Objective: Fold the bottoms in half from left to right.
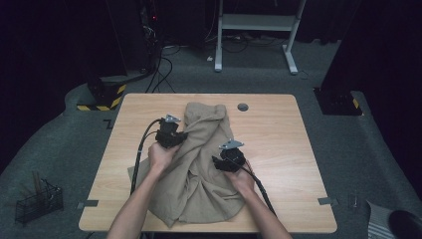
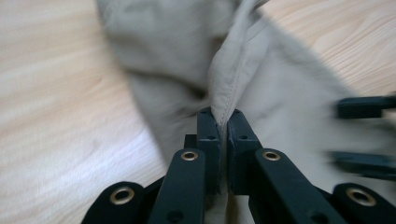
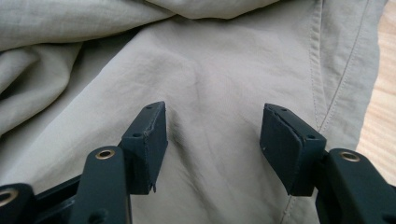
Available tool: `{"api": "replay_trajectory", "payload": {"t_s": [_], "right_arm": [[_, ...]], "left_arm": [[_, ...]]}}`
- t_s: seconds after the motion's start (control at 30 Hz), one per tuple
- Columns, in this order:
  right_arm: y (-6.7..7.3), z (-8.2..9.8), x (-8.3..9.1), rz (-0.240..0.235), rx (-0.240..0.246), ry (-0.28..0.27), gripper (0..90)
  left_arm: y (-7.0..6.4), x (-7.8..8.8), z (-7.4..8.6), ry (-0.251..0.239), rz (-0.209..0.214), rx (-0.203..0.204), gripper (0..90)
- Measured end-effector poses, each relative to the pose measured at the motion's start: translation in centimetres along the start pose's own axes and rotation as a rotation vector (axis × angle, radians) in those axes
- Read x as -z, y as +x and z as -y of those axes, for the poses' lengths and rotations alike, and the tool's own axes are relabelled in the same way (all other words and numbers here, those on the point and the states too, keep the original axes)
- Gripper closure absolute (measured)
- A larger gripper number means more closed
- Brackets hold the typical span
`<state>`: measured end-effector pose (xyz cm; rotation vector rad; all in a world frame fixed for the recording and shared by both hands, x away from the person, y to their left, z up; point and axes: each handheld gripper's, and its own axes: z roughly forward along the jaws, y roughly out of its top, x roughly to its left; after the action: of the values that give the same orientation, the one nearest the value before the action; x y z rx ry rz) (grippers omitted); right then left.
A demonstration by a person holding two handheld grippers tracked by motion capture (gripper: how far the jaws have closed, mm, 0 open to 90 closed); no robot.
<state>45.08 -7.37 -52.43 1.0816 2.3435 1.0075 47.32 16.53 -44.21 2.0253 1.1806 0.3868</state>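
A crumpled beige garment lies across the middle of the wooden table. At its left edge my left gripper is shut on a stitched fold of the fabric. In the left gripper view the seam stands up from between the pressed pads of that gripper. The right gripper's jaws appear blurred at the right edge. My right gripper hovers over the garment's right part. Its jaws stand wide open just above smooth fabric, beside a stitched seam.
A round cable hole sits in the tabletop behind the garment. Bare wood stretches to the right. On the floor are a wire basket at the left, a striped base and a white desk frame behind.
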Motion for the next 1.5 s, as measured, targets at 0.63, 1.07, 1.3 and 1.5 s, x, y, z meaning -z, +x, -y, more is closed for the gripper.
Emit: {"api": "replay_trajectory", "payload": {"t_s": [0.63, 1.07, 1.3, 1.5], "right_arm": [[0.5, 2.2, 5.0, -0.049, 0.028, -0.071, 46.8], [1.0, 3.6, 4.7, -0.063, 0.037, -0.035, 46.6], [1.1, 3.4, 3.8, -0.038, 0.053, -0.012, 46.5], [0.3, 2.2, 2.4, -0.018, 0.032, -0.009, 46.5]], "left_arm": [[-3.7, 1.5, 1.8, -0.024, 0.107, -0.068, 41.3], [0.0, 0.4, 6.5, 0.043, 0.106, 0.022, 41.9], [-0.2, -1.7, 5.9, 0.057, 0.081, -0.003, 77.1], [0.7, -2.9, 3.0, 0.025, 0.016, 0.043, 88.6]]}}
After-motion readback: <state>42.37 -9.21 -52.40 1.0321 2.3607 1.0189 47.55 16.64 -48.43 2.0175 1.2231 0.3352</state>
